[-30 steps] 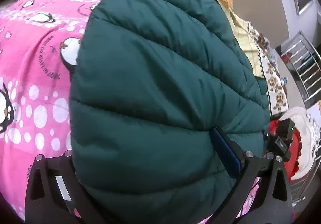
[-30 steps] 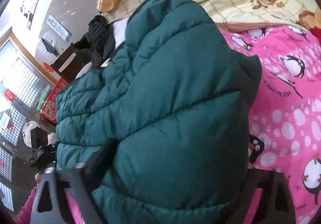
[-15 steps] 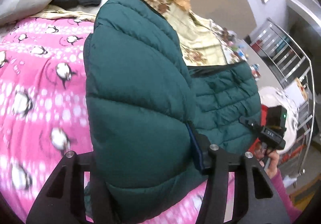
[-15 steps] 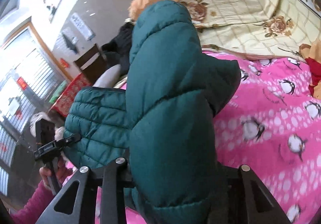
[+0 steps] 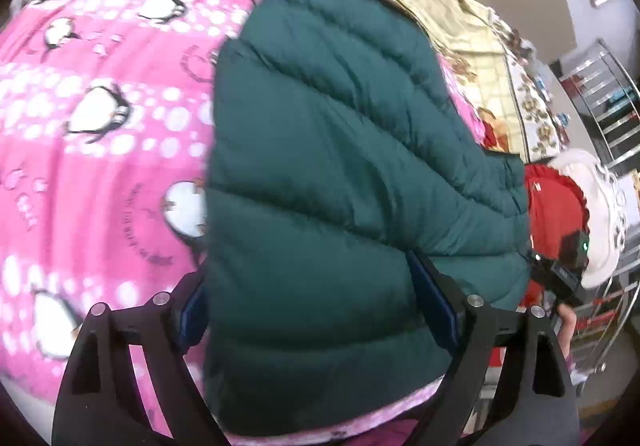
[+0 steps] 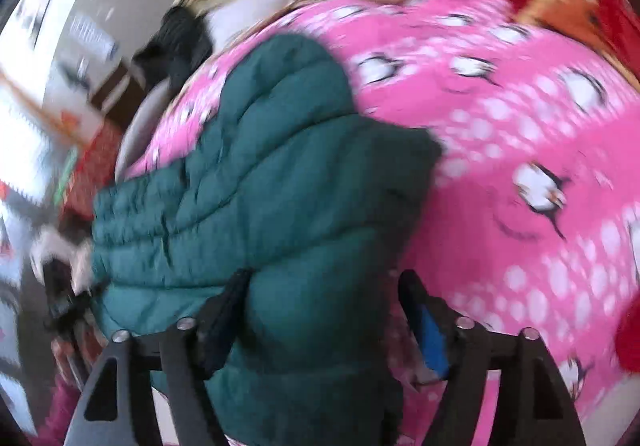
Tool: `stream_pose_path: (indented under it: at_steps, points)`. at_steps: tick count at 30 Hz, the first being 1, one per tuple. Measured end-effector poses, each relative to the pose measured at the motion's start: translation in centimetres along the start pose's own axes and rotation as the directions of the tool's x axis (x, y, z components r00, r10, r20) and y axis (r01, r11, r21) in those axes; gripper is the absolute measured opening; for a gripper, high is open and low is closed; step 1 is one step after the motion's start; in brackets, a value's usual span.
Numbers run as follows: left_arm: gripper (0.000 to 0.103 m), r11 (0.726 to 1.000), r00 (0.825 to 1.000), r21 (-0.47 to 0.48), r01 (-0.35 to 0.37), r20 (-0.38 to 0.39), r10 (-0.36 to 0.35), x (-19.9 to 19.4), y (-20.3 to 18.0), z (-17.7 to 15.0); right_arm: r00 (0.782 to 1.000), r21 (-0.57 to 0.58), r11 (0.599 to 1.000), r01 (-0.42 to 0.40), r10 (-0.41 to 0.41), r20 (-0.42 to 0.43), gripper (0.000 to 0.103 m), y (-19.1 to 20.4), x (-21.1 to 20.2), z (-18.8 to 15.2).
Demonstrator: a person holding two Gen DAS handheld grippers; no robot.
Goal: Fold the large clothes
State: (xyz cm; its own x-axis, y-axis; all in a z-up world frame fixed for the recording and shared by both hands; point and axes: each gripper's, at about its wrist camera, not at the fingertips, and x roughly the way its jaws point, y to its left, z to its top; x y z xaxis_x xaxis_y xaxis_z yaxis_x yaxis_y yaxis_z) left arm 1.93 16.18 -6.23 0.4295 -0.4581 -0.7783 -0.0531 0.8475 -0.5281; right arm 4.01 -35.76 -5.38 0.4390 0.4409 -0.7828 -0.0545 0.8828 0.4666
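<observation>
Nearest in the left wrist view, the left gripper point(image 5: 308, 310) is clamped on a thick bundle of the green puffer jacket point(image 5: 344, 174), its two blue-padded fingers point(image 5: 434, 310) pressed against either side of the quilted bulk. In the right wrist view the right gripper point(image 6: 320, 310) has the jacket point(image 6: 256, 206) between its fingers too: the left finger presses into the padding, but a gap seems to show beside the right finger, and the picture is blurred, so whether it truly grips I cannot tell

Just beyond the grippers, the jacket appears doubled over on itself, a rounded fold running away from both cameras, with a further quilted part spreading toward the other gripper point(image 5: 560, 270) seen at the right edge of the left view. It lies over the pink penguin blanket point(image 5: 100, 118), which covers the bed on all sides of it

Farther off sit a yellow floral quilt point(image 5: 472, 34), some dark clothing point(image 6: 176, 42) at the blanket's far edge, and a metal rack point(image 5: 608, 102) by the wall

Judging from this, at least one fold is made and both ends are gathered, so the work looks roughly midway. Laying the bundle flat, squaring it and pressing out the puff seem left to do, and the padding will likely spring back
</observation>
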Motion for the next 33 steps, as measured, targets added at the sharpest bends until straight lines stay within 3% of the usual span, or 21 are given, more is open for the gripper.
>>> stream_pose_path:
  at_steps: [3, 5, 9, 15, 18, 22, 29, 33]
  points:
    - [0.088, 0.991, 0.99, 0.052, -0.12, 0.087, 0.115, -3.5, -1.4, -0.1, 0.995, -0.05, 0.996, 0.072, -0.068, 0.075, 0.073, 1.3, -3.5, 0.2]
    - [0.088, 0.974, 0.969, 0.081, -0.211, 0.149, 0.197, -5.3, -2.1, 0.0, 0.989, -0.117, 0.99, 0.084, -0.069, 0.132, 0.073, 3.4, -6.1, -0.2]
    - [0.088, 0.96, 0.954, 0.132, -0.248, 0.204, 0.219, -5.9, -3.9, -0.7, 0.983, -0.253, 0.963, 0.091, -0.046, 0.18, 0.073, 8.9, -7.5, -0.9]
    - [0.088, 0.933, 0.934, 0.19, -0.307, 0.248, 0.257, -1.5, -7.3, -0.8, 0.973, -0.418, 0.88, 0.224, -0.175, 0.153, 0.072, 14.0, -0.6, -1.8]
    - [0.088, 0.903, 0.905, 0.189, -0.385, 0.268, 0.33, 1.7, -7.8, 0.2, 0.962, -0.428, 0.862, 0.273, -0.234, 0.142, 0.073, 13.7, 3.8, -1.0]
    - [0.091, 0.88, 0.881, 0.205, -0.429, 0.311, 0.357, 4.2, -7.5, 1.5, 0.965, -0.391, 0.883, 0.26, -0.235, 0.112, 0.073, 12.2, 7.3, 0.5]
    - [0.098, 0.89, 0.883, 0.18, -0.42, 0.309, 0.354, 6.2, -6.3, 3.0, 0.968, -0.378, 0.891, 0.252, -0.231, 0.1, 0.076, 11.4, 10.8, 2.4]
    - [0.099, 0.876, 0.87, 0.187, -0.445, 0.323, 0.373, 6.3, -6.7, 2.7, 0.961, -0.393, 0.877, 0.278, -0.25, 0.12, 0.077, 11.7, 11.2, 2.2]
